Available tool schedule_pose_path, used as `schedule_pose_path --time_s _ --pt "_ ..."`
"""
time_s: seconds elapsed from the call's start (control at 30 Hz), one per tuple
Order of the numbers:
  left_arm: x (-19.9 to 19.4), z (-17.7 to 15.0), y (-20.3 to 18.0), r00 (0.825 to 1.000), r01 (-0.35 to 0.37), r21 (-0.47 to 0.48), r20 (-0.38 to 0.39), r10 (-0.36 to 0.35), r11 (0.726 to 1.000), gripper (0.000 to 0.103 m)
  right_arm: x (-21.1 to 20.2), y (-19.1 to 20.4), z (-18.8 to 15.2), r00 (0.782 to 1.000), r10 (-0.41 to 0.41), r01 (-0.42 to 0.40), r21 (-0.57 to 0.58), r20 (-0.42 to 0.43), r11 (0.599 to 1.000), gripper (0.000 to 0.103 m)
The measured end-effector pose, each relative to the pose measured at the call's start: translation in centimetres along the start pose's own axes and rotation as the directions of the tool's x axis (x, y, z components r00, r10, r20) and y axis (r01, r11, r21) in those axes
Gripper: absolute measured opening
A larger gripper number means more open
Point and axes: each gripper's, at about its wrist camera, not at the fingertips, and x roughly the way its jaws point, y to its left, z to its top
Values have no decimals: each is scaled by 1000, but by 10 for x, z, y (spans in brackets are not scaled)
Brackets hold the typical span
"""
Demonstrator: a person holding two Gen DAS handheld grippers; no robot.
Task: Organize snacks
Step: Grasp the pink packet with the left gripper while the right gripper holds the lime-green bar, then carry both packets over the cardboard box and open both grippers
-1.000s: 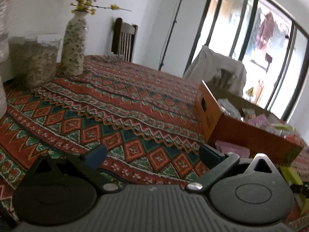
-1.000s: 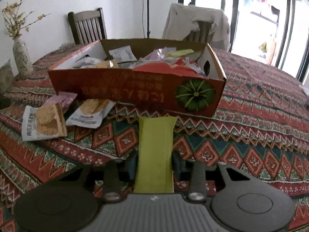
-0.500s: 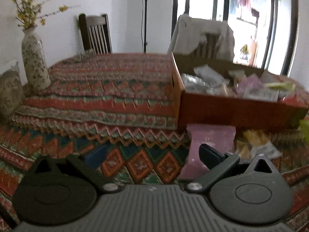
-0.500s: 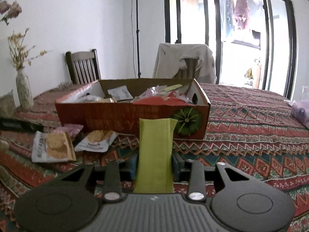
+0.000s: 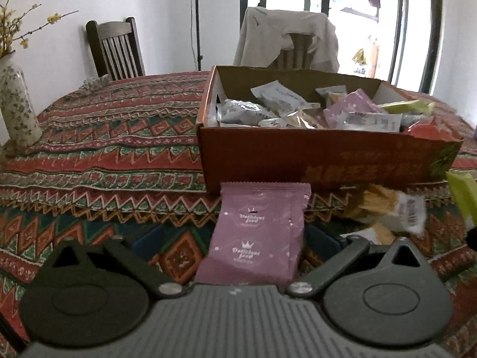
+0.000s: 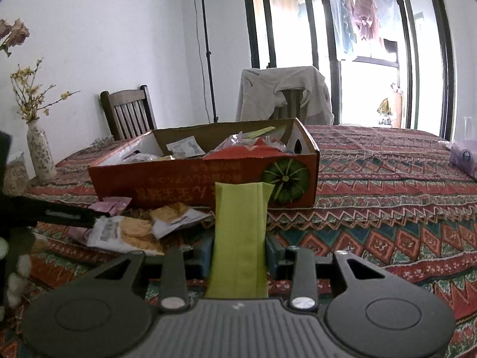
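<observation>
An orange cardboard box [image 5: 298,158] [image 6: 190,182] holding several snack packets stands on the patterned tablecloth. A purple snack packet [image 5: 256,232] [image 6: 111,204] lies flat in front of it, between the fingers of my left gripper [image 5: 235,240]. That gripper is open: its right pad is close to the packet's edge and its left pad stands well apart. My right gripper [image 6: 238,253] is shut on a green snack packet [image 6: 240,232] [image 5: 462,197], held above the cloth before the box front. Two cracker packets [image 6: 131,232] [image 5: 387,208] lie between the grippers.
A flowered vase [image 5: 18,110] [image 6: 40,155] stands at the table's left. A wooden chair [image 5: 114,50] and a chair draped with cloth [image 6: 283,95] stand behind the table. A pale purple pack [image 6: 465,158] lies at the far right.
The left gripper swung right from the bare cloth to face the box, and the purple packet now lies between its fingers. The right gripper tilted upward, still holding the green packet.
</observation>
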Motion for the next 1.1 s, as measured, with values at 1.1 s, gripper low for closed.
schedule_pose_path --time_s 1.1 --pt "-66 61 -10 953 143 -33 274 -129 989 62 5 20 85 978 16 -8 -37 210 999 35"
